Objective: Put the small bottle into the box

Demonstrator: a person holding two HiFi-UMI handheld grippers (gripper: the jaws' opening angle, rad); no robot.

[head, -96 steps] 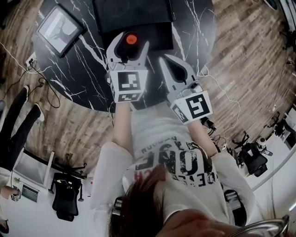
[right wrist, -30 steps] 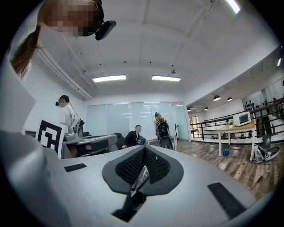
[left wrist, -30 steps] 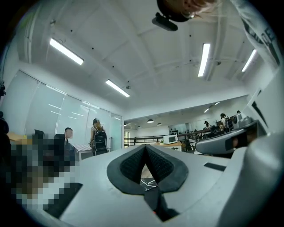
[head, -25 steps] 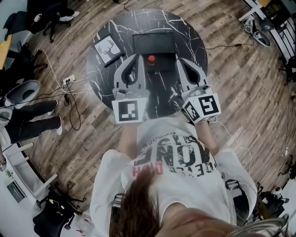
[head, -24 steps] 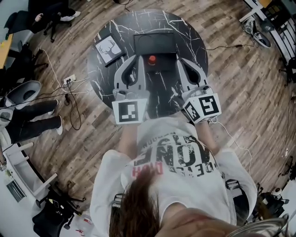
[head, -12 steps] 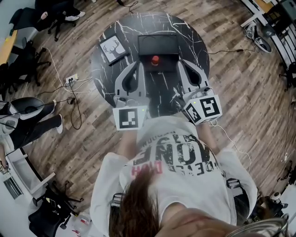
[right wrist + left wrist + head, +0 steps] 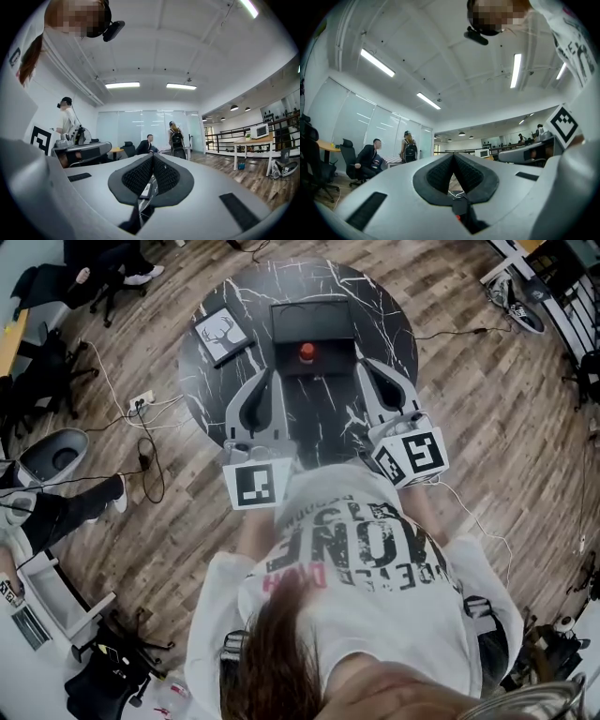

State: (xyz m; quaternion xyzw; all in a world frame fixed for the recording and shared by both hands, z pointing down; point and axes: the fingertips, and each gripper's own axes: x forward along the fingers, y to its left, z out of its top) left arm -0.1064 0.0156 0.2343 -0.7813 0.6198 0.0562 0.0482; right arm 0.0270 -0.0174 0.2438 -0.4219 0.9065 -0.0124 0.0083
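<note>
A small bottle with a red cap [image 7: 307, 352] stands upright at the near part of the black box [image 7: 312, 320] on the round black marble table [image 7: 384, 329]. Whether it is inside the box I cannot tell. My left gripper [image 7: 267, 376] hovers over the table's near edge, left of the bottle, its pads meeting with nothing between them. My right gripper [image 7: 367, 368] hangs to the bottle's right, also shut and empty. Both gripper views look level across the office past each gripper's joined pads, the left [image 7: 453, 155] and the right [image 7: 153, 155]; neither shows bottle or box.
A framed deer picture [image 7: 222, 334] lies on the table's left part. Cables and a power strip [image 7: 141, 399] run over the wooden floor at the left, near office chairs [image 7: 56, 446] and someone's legs. Seated and standing people [image 7: 147, 143] show far off.
Both grippers have drawn back a little from the bottle toward my body, still shut. The bottle and box have not moved.
</note>
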